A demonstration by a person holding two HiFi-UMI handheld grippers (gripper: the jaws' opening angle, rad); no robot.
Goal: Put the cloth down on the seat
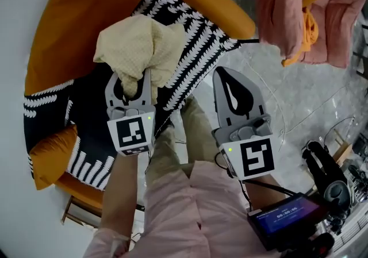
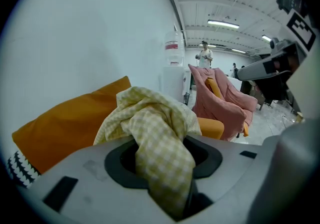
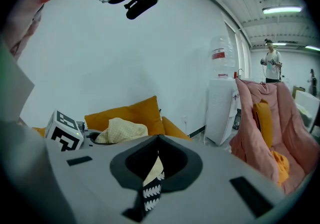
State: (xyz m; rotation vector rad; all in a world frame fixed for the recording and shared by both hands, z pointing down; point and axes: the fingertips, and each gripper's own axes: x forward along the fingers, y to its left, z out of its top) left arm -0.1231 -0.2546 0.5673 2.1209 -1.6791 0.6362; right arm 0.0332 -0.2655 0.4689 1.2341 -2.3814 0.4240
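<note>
A pale yellow checked cloth hangs bunched from my left gripper, which is shut on it just above the seat. The seat is an orange armchair draped with a black-and-white patterned throw. In the left gripper view the cloth spills out over the jaws and hides their tips. My right gripper is off the seat's front right edge, shut with nothing in it. The right gripper view shows the cloth at left and a strip of the throw past the jaws.
A pink-covered chair with an orange cloth stands at the upper right. An orange cushion lies at the seat's left end. My legs are close to the seat front. A screen device sits at the lower right.
</note>
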